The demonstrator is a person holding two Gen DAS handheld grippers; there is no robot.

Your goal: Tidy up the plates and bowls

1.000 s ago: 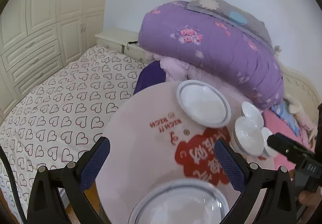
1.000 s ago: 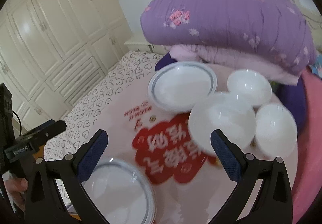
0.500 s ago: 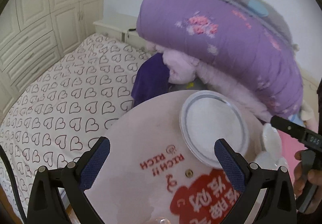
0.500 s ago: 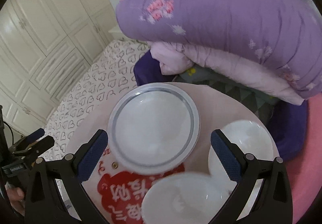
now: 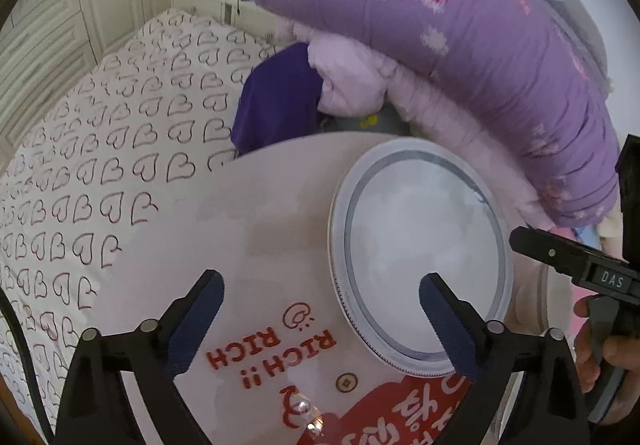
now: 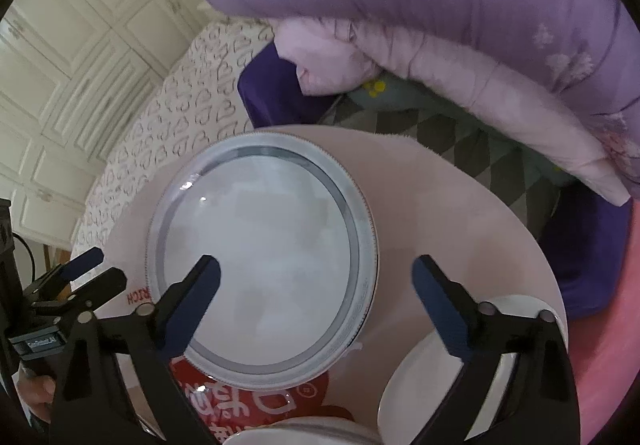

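Overhead, both grippers tilt steeply down at a round, smooth pale-pink tabletop (image 5: pixel 256 229) printed with red lettering and a red patch. On its far side lies a round, glossy white plate with a grey ring inside the rim (image 5: pixel 420 245), flat on the surface, its edge finely ridged. Nearer the right gripper sit two plain white ceramic bowls (image 6: pixel 424 377), smooth and shiny, at the table's near right edge, partly behind a finger.

Behind the table: a bed in white sheet with outlined hearts (image 5: pixel 120 149), a thick quilted purple duvet with pink flowers (image 5: pixel 460 29) rolled over a paler lilac quilt, and cream panelled wardrobe doors (image 6: pixel 80 57).

Left gripper (image 5: pixel 320 315): black frame, blue pads, jaws spread wide but drawing inward. Its right-hand pad overlaps the plate's near rim in view; whether it touches I cannot tell. Nothing is gripped.

Right gripper (image 6: pixel 316 297): same build, jaws also wide and narrowing. The plate's right half lies between the fingers in view, the left-hand pad over the plate's face; no pad presses on it. A hand (image 5: pixel 600 353) grips this tool's handle.
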